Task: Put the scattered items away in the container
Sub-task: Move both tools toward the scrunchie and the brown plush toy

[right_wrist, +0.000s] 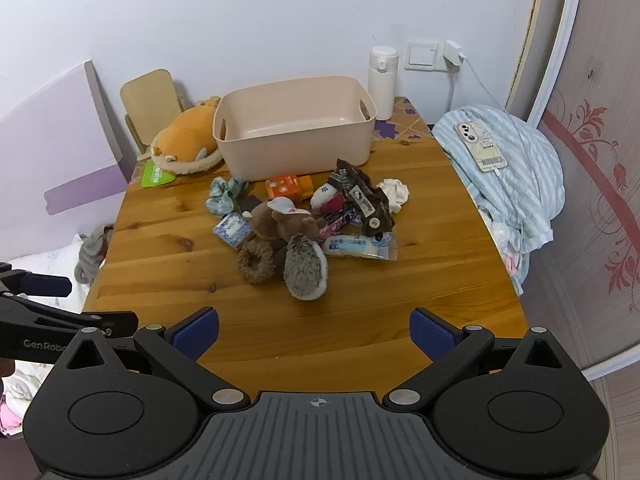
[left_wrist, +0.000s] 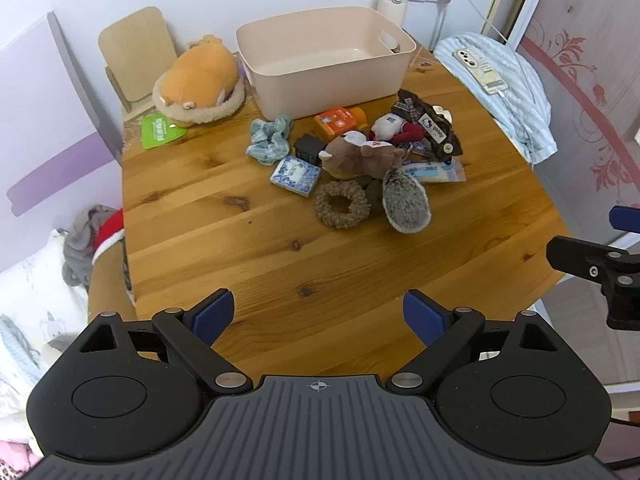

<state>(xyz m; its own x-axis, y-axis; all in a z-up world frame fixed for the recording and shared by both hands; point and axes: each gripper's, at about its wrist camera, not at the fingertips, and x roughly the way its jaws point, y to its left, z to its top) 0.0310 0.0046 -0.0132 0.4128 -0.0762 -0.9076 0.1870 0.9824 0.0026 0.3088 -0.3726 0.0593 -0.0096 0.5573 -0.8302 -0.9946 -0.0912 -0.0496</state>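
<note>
Indoors, a knotty pine table (right_wrist: 420,280) stands against a white wall (right_wrist: 240,20), with a striped blue garment (right_wrist: 528,184) heaped at its right edge and a phone (right_wrist: 480,146) charging on top. At the table's far side sits the beige container (right_wrist: 296,144), flanked by an orange plush dog (right_wrist: 184,140) and a white flask (right_wrist: 382,80). Just in front of the container lies the scattered pile, among it a grey hedgehog toy (right_wrist: 306,268), a brown scrunchie (right_wrist: 256,260) and an orange pack (right_wrist: 288,186). Nearer the camera, well short of the pile, the left gripper (left_wrist: 320,318) and right gripper (right_wrist: 314,334) hover over bare wood, jaws spread wide and holding nothing.
</note>
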